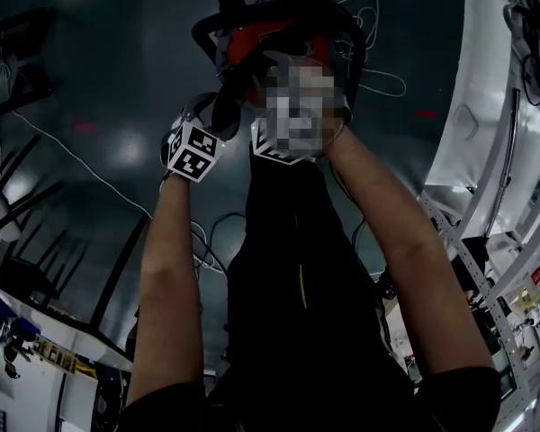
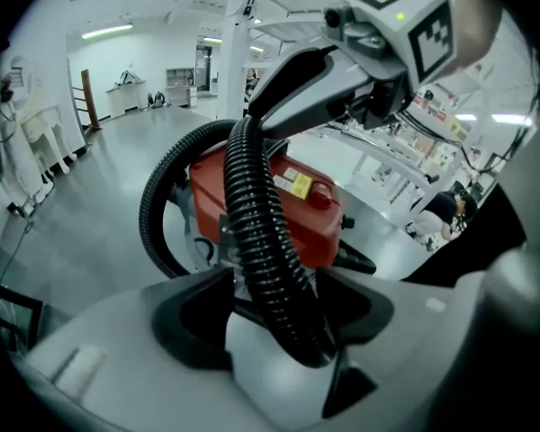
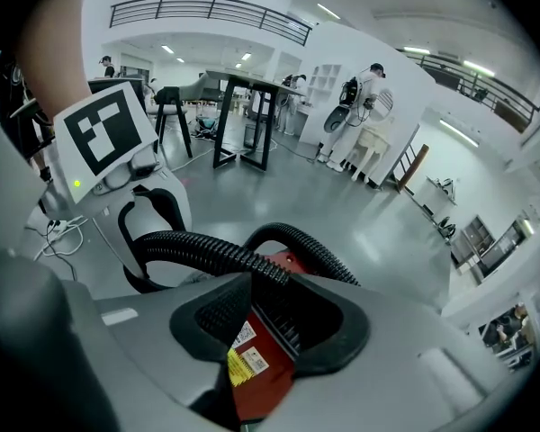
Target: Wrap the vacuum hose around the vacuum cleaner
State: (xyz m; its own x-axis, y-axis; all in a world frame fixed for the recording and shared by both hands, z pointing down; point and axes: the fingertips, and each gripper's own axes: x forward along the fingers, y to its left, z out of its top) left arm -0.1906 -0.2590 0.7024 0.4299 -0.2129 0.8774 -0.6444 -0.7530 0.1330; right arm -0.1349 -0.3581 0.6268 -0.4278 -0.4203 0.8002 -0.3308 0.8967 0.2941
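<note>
Left gripper view: hose (image 2: 256, 214) loose btwn jaws; R gripper (image 2: 256, 124) clamping it

Ribbed hose (image 2: 256, 232) lies between the left gripper's (image 2: 279, 311) parted jaws (red vacuum cleaner (image 2: 315, 232) behind)

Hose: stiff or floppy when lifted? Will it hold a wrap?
Likely floppy: the hose bends into a loop beside the vacuum. Its ribs probably give grip, so it shouldn't slip easily. It may spring back, since the loop stands off the body.
</note>
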